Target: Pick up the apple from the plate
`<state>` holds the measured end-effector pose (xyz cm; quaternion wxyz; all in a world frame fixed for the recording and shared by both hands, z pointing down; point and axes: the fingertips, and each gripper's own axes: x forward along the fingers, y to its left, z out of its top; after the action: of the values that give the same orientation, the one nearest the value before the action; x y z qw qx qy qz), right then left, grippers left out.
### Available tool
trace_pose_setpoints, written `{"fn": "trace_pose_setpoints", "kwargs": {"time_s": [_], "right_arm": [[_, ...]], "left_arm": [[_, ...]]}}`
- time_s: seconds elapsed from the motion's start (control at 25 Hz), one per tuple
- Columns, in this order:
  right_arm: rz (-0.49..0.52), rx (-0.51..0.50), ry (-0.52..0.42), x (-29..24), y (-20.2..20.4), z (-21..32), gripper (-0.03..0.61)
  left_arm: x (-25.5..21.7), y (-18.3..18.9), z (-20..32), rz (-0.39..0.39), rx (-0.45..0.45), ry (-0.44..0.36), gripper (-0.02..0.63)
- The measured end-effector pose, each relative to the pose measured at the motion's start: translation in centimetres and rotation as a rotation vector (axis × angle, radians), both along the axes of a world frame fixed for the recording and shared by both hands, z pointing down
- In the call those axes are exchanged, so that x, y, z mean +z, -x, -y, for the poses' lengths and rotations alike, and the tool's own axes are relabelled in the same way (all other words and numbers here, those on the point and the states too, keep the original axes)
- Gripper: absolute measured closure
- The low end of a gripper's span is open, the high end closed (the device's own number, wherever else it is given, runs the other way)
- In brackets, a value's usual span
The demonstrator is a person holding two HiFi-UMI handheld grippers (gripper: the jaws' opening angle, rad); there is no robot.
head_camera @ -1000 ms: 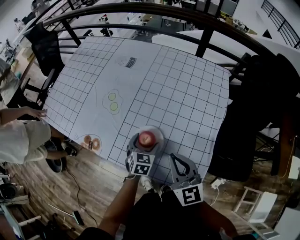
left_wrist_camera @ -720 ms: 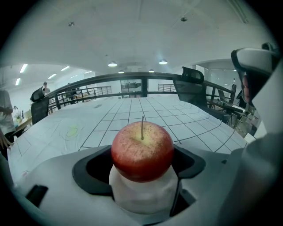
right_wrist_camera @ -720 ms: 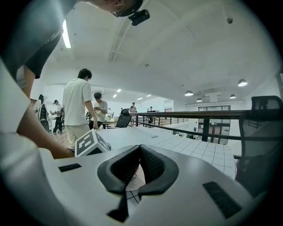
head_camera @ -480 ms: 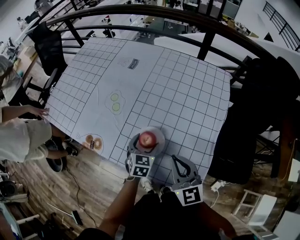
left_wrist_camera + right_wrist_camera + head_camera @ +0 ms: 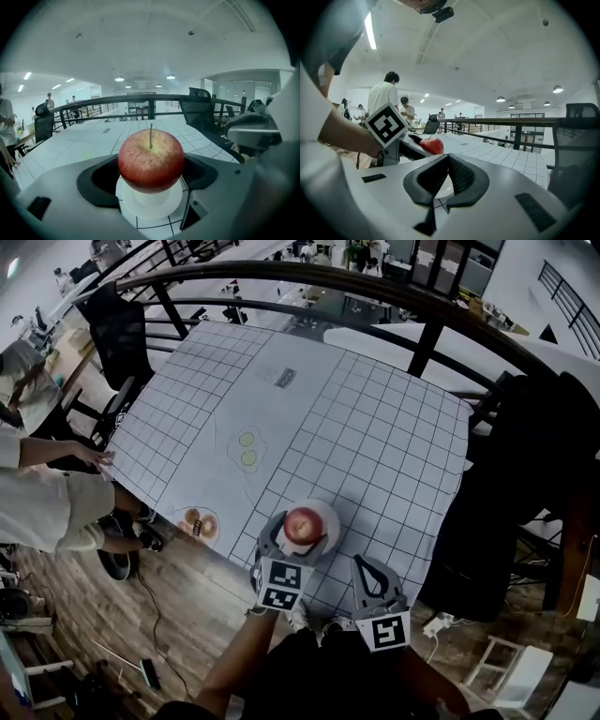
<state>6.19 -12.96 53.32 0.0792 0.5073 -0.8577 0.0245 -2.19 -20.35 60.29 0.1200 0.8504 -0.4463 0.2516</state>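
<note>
The apple [image 5: 151,159] is held between the jaws of the left gripper [image 5: 296,536], whose dark pads are pressed against both of its flanks, so the grasp itself can be taken as done. The white plate [image 5: 150,213] is seen directly beneath the fruit, at the near edge of the tabletop [image 5: 375,456] and somewhat right of that edge's middle. Whether the apple has already been raised clear of the plate or is only just resting on it cannot be settled from these angles; a shadowed gap under it in the left gripper view hints at a slight lift. What remains is judged to be the clear upward carry away from the plate. The right gripper [image 5: 447,161] is kept out of the work near the person's body, just past the near edge, with its jaws closed together on nothing. As for writing, a small dark printed label [image 5: 286,377] is seen on the gridded cloth toward the far edge, but it is too small to be read. Black-and-white square markers [image 5: 283,585] are carried on the gripper cubes; no brand name is visible anywhere.
</note>
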Motion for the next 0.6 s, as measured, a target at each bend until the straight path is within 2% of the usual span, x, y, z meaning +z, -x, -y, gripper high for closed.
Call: {"fn": "trace_pose_setpoints", "kwargs": {"time_s": [0.24, 0.6], "right_arm": [[0.070, 0.009, -0.061, -3.6, 0.6, 0.8, 0.555], [0.077, -0.035, -0.109, -8.5, 1.8, 0.4, 0.555]], "left_arm": [[-3.0, 1.7, -1.1, -0.005, -0.017, -0.038, 0.195], [-9.9, 3.5, -4.1, -0.090, -0.057, -0.105, 0.195]]}}
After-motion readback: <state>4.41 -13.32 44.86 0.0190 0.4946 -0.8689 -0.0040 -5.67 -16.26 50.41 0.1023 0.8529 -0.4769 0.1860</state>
